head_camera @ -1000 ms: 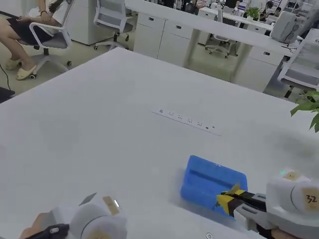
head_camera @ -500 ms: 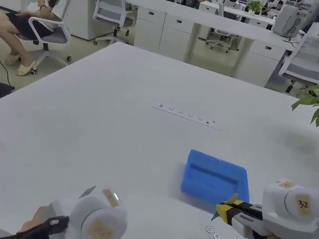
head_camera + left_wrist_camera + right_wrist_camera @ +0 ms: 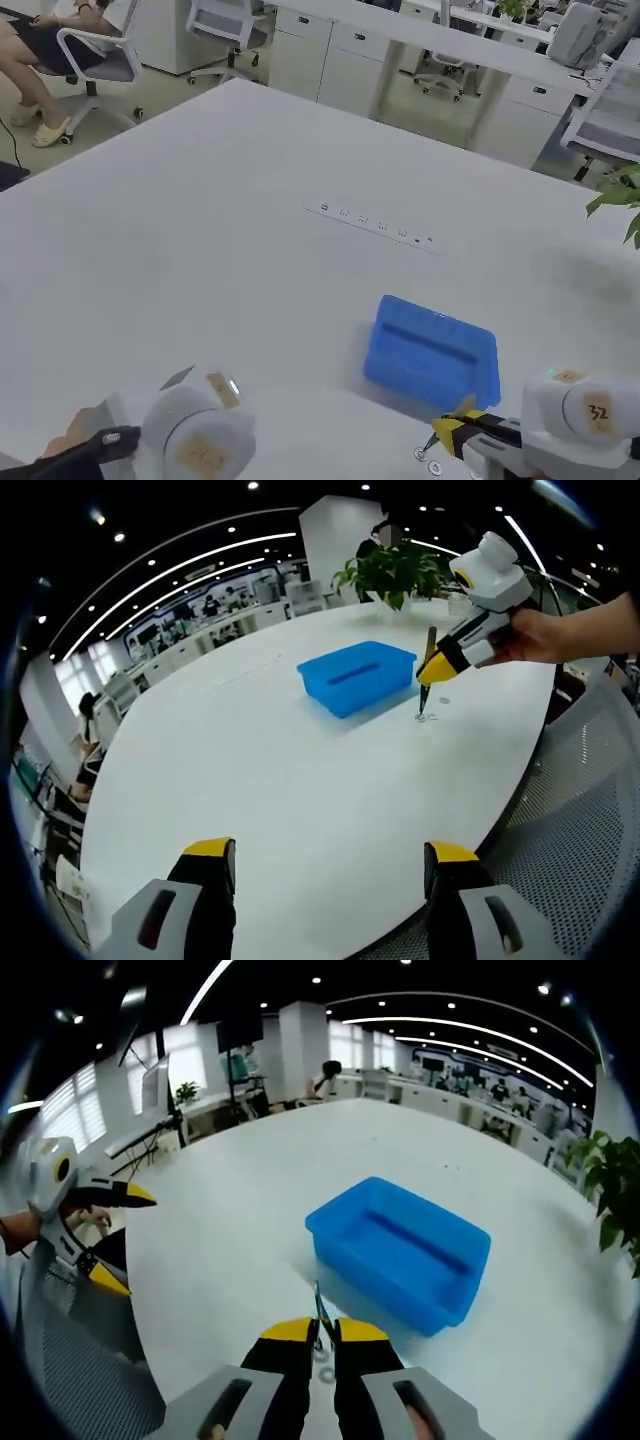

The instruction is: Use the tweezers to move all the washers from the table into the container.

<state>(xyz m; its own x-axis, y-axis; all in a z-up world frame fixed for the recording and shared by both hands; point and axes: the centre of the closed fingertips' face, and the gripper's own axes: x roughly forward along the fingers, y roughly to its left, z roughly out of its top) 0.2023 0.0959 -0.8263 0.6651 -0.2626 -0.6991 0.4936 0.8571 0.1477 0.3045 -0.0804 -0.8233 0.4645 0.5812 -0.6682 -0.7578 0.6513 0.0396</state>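
Tweezers (image 3: 318, 1305) are clamped between the right gripper's (image 3: 323, 1332) two jaws, which stand almost together on them, and the thin tips slant down to the white table (image 3: 200, 230). Whether the tips themselves are parted or pinching something is too small to tell. A couple of washers (image 3: 420, 455) lie flat on the table right at the tweezer tips, near the front side of the blue container (image 3: 432, 352) but not touching it. I can make out nothing inside the container. The left gripper (image 3: 330, 852) hangs over the table's near edge, well apart from the container, with its jaws wide and nothing between them. Beyond the container in the left gripper view stands a plant (image 3: 395, 570)
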